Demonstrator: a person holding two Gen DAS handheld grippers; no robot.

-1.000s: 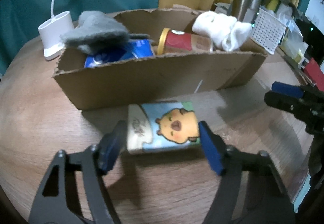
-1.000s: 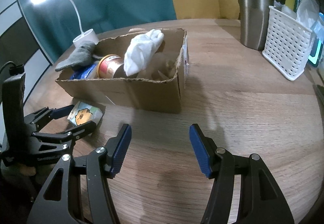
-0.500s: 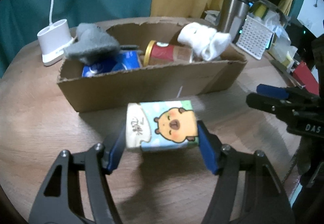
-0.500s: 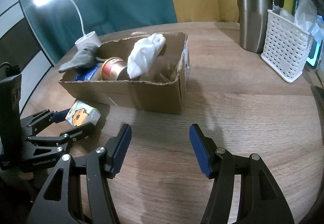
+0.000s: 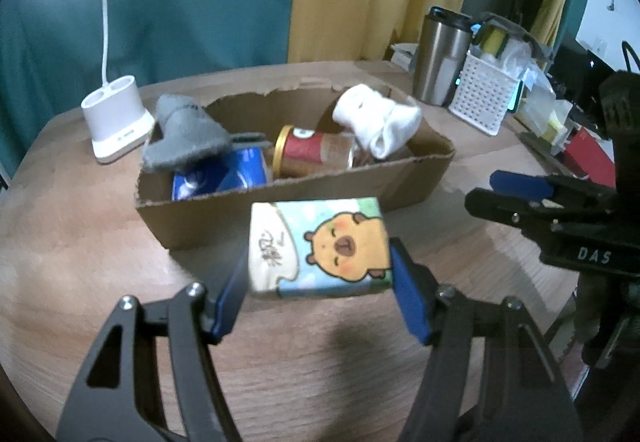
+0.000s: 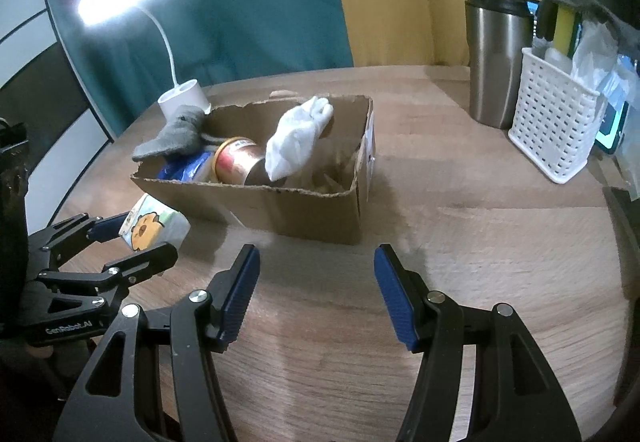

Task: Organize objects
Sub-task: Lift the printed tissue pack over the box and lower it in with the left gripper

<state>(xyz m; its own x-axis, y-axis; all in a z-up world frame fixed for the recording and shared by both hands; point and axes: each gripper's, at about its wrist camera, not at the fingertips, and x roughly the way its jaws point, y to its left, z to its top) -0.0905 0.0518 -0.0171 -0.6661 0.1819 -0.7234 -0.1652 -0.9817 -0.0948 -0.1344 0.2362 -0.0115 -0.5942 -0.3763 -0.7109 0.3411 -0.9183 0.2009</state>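
Note:
My left gripper (image 5: 320, 294) is shut on a tissue pack (image 5: 320, 246) printed with a cartoon capybara and holds it above the wooden table, just in front of the cardboard box (image 5: 288, 202). The pack also shows in the right wrist view (image 6: 154, 224), between the left gripper's fingers (image 6: 132, 242). The box (image 6: 320, 210) holds a grey sock (image 5: 184, 138), a blue packet (image 5: 224, 178), a red-and-gold can (image 5: 312, 152) and a white sock (image 5: 380, 122). My right gripper (image 6: 316, 294) is open and empty over the table, in front of the box; it shows at the right of the left wrist view (image 5: 520, 194).
A white lamp base (image 5: 114, 120) stands left of the box. A steel tumbler (image 6: 496, 58) and a white slotted basket (image 6: 552, 126) with sponges stand at the back right. Clutter lies along the table's right edge (image 5: 576, 146).
My left gripper has closed on the tissue pack and lifted it off the table, with the view rising over the box. My right gripper has stayed open and nearly still.

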